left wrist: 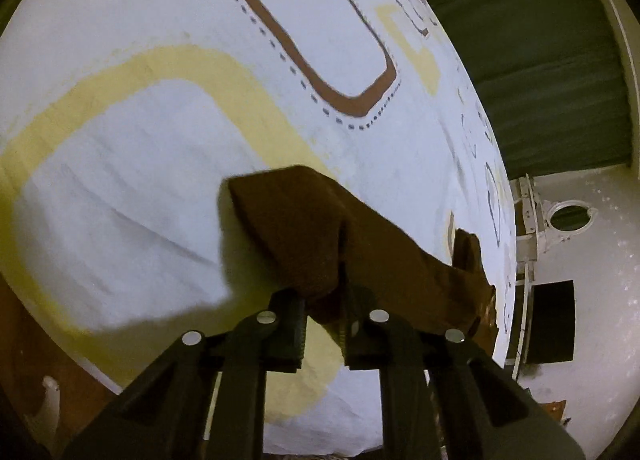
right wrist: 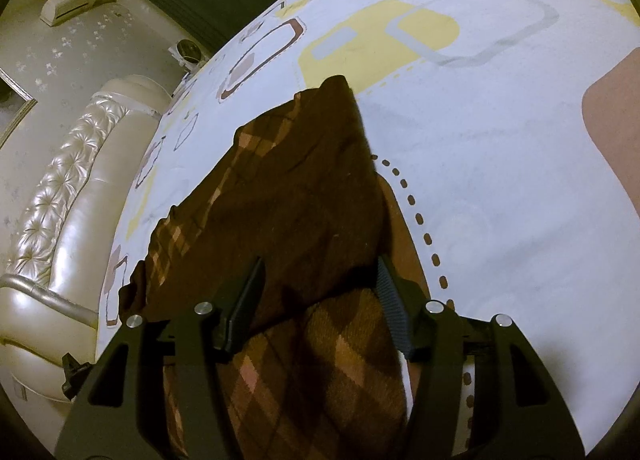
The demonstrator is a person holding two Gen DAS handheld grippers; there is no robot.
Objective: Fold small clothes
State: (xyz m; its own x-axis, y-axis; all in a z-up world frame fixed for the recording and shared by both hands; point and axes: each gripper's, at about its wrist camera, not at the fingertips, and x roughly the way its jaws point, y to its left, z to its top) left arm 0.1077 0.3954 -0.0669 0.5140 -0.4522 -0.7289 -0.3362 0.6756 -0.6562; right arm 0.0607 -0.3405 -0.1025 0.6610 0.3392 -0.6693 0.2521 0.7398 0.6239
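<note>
A small brown garment with a tan checked pattern (right wrist: 280, 199) lies on the patterned white bedsheet (right wrist: 480, 139). In the left wrist view my left gripper (left wrist: 324, 300) is shut on a raised fold of the brown garment (left wrist: 304, 227), holding it a little above the sheet. In the right wrist view my right gripper (right wrist: 320, 284) is open, its fingers spread wide over the garment's near part, one on each side of the cloth. The plain dark side is folded over the checked side.
The bedsheet (left wrist: 160, 139) has yellow, brown and grey rounded-square prints. A padded cream headboard (right wrist: 68, 187) runs along the bed's left edge in the right wrist view. A dark green curtain (left wrist: 540, 59) and a white wall lie beyond the bed's edge.
</note>
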